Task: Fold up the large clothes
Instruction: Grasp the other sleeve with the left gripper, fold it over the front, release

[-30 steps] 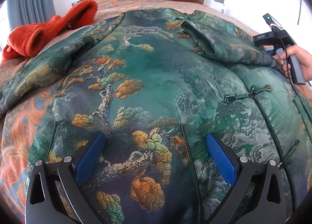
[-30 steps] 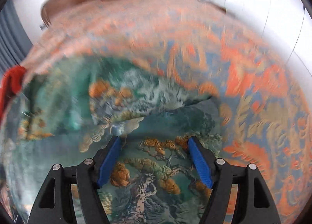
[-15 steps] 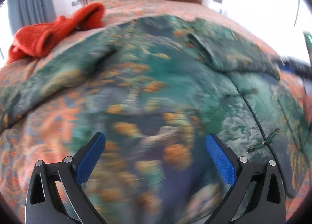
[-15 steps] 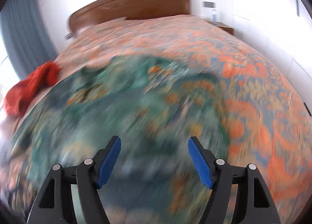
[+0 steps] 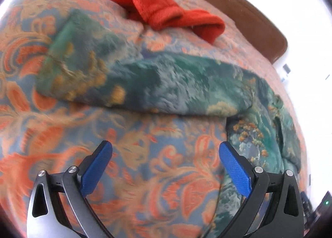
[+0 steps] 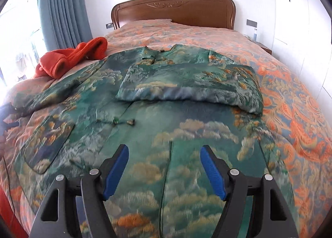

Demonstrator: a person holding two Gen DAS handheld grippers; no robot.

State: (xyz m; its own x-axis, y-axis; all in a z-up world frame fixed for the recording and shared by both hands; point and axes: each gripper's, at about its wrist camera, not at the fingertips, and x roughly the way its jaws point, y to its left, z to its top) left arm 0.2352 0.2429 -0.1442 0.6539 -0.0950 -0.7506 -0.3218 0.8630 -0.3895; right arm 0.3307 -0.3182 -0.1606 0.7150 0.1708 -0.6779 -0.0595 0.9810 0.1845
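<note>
A large green jacket (image 6: 157, 113) printed with clouds and orange trees lies front up on the bed. Its right sleeve (image 6: 186, 84) is folded across the chest. Its left sleeve (image 5: 128, 76) stretches out flat over the bedspread. My right gripper (image 6: 165, 168) hovers open above the jacket's lower front, nothing between its blue pads. In the left wrist view my left gripper (image 5: 166, 163) stands open over bare bedspread (image 5: 145, 144), just below the outstretched sleeve, with the jacket's side (image 5: 261, 140) at its right.
A crumpled red garment (image 6: 70, 59) lies on the bed left of the jacket, also the red garment (image 5: 157, 7) beyond the sleeve. A wooden headboard (image 6: 174, 11) stands at the far end, a curtain (image 6: 62, 9) at left, a nightstand (image 6: 261, 46) at right.
My left gripper swung left off the jacket's front to the bedspread beside the left sleeve and rolled. My right gripper drew back from the folded right sleeve to above the lower front.
</note>
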